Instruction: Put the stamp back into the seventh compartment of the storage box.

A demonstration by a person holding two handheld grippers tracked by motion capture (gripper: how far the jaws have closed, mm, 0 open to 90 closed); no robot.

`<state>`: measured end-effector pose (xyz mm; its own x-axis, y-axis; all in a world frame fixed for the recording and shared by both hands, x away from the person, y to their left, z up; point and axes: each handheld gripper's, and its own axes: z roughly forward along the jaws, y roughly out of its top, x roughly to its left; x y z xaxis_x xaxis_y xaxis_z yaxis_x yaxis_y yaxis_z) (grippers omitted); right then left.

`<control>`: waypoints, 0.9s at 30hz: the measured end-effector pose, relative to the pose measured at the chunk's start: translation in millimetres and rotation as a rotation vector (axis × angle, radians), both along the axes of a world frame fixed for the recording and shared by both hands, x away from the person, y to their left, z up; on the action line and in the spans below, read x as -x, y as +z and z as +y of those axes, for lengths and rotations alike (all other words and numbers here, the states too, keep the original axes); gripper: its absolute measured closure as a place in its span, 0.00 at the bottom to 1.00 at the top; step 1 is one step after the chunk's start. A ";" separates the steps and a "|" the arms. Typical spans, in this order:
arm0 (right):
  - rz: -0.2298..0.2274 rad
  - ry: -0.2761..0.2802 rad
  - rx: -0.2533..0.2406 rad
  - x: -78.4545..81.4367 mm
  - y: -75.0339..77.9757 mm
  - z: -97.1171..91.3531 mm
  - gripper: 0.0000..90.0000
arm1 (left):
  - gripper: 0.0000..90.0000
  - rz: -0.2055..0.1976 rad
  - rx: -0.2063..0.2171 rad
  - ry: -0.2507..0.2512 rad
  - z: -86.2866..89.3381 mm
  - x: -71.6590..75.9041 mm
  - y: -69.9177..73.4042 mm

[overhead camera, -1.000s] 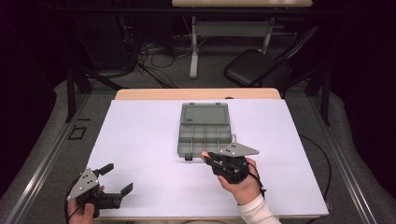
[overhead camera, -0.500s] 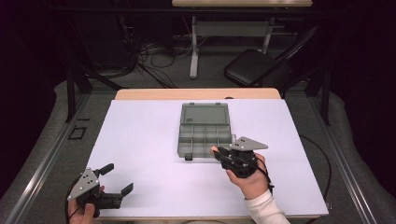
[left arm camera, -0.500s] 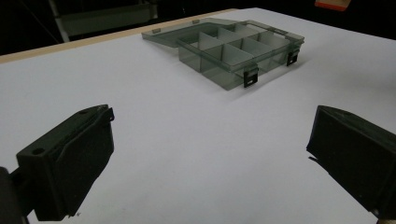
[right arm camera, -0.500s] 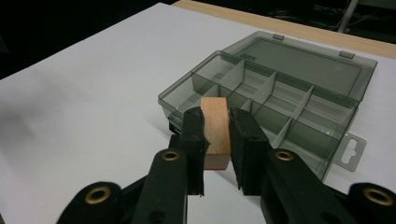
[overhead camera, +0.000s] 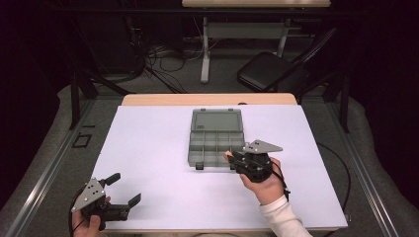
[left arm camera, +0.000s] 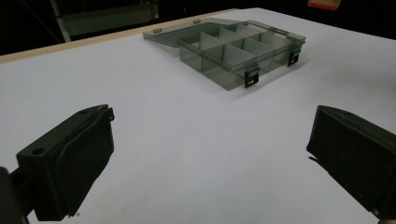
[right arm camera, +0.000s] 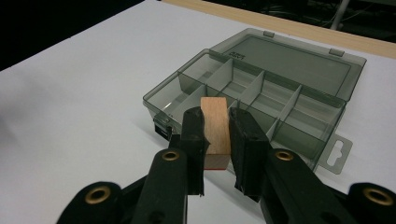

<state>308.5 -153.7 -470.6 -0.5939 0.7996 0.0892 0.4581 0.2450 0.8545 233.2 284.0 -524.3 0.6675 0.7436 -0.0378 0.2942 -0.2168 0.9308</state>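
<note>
In the high view, the right gripper [overhead camera: 236, 160] sits just right of the frame's centre, held by a hand [overhead camera: 264, 180] whose white sleeve [overhead camera: 281, 217] runs off the bottom edge. Its tips lie at the lower right corner of a grey translucent compartment box [overhead camera: 210, 145], which rests open on the white table cover [overhead camera: 148, 148] in the middle of the frame, its lid [overhead camera: 217, 120] folded flat toward the top.

In the right gripper view, the 2 black jaws are clamped on a small wooden block [right arm camera: 215, 123] at the centre of the frame. The block stands upright between the pads, pale wood with a red underside showing at its lower edge. It hangs at the near wall of the box [right arm camera: 299, 126], above the front row of compartments; whether it touches the rim I cannot tell. The box has 2 rows of compartments, a black latch [right arm camera: 162, 128] at lower left and a hang tab [right arm camera: 338, 151] at right.

The left gripper [overhead camera: 123, 190] lies in the lower left corner of the high view, well apart from the box, with its jaws spread wide and nothing between them. In the left gripper view the 2 jaws stand at the lower left and lower right edges over bare white cover, and the box [left arm camera: 233, 49] lies in the upper middle, showing 2 black latches on its near side.
</note>
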 end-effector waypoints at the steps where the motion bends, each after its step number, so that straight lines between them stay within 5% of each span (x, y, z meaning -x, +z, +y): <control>1: 0.000 0.000 0.000 0.0 0.0 0.0 0.85 | 0.01 -0.001 0.000 0.001 -0.1 0.1 0.0; 27: 0.078 0.004 0.126 -34.3 -4.6 15.4 0.85 | 0.01 0.008 -0.001 -0.008 -1.8 -0.4 -0.9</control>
<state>342.8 -138.3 -475.3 -0.5924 0.8049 0.0339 0.5205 0.3503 0.7787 233.5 282.1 -525.2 0.6731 0.7383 -0.0423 0.2994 -0.2198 0.9285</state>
